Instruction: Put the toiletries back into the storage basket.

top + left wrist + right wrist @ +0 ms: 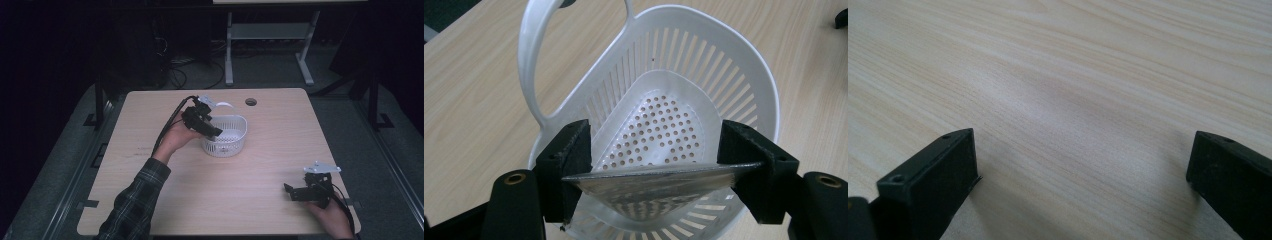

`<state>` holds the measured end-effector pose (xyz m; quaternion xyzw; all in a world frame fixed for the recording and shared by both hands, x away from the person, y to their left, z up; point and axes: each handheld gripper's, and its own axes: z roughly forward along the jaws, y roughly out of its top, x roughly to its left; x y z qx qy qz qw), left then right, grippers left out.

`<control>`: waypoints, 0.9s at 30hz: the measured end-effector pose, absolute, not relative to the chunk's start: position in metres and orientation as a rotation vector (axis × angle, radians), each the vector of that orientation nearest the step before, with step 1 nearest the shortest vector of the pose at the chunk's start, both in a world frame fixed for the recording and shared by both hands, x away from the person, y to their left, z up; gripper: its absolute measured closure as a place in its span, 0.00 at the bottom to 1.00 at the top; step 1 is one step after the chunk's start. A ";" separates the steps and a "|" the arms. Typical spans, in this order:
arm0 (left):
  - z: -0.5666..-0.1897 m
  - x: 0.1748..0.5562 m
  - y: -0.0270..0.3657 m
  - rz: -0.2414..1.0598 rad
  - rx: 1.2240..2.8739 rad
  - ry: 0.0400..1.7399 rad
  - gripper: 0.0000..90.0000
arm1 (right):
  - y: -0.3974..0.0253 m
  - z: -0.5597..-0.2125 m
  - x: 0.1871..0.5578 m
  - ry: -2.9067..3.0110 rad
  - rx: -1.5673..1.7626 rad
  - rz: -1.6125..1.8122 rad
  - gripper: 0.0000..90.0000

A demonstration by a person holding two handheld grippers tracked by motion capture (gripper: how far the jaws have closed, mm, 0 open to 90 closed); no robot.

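Your left gripper (651,172) clamps a flat perforated insert (659,132) directly over the white basket (744,85).
It points downward into the basket; your right gripper (306,191) rests far off, jaws apart.

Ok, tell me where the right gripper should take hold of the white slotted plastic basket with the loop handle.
Probably the loop handle of the white slotted plastic basket: it is a thin band standing clear of the far rim, so fingers can close across it. Bring the right gripper in from the right, since the left gripper, holding a thin grey sheet, hangs over the near left.
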<state>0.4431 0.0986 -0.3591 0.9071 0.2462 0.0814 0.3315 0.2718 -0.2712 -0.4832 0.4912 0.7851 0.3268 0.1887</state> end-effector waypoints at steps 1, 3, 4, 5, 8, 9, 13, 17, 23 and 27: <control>-0.359 0.443 0.098 0.214 2.369 0.644 0.32 | -0.271 -0.483 0.272 2.208 1.382 0.919 0.00; -0.360 0.442 0.098 0.217 2.363 0.641 0.32 | -0.271 -0.483 0.272 2.208 1.382 0.919 0.00; -0.360 0.441 0.098 0.218 2.353 0.644 0.32 | -0.271 -0.483 0.272 2.208 1.381 0.919 0.00; -0.360 0.442 0.099 0.216 2.364 0.633 0.32 | -0.271 -0.483 0.272 2.208 1.381 0.919 0.00; -0.357 0.441 0.103 0.200 2.346 0.636 0.28 | -0.271 -0.483 0.272 2.208 1.381 0.919 0.00; -0.356 0.440 0.103 0.201 2.340 0.644 0.27 | -0.271 -0.483 0.272 2.208 1.381 0.919 0.00; -0.351 0.437 0.109 0.211 2.332 0.636 0.20 | -0.271 -0.483 0.272 2.208 1.382 0.919 0.00; -0.346 0.433 0.114 0.204 2.323 0.630 0.17 | -0.271 -0.483 0.272 2.208 1.381 0.919 0.00; -0.342 0.425 0.123 0.220 2.307 0.629 0.16 | -0.271 -0.483 0.272 2.208 1.382 0.919 0.00; -0.339 0.420 0.130 0.231 2.291 0.624 0.16 | -0.271 -0.483 0.272 2.208 1.381 0.919 0.00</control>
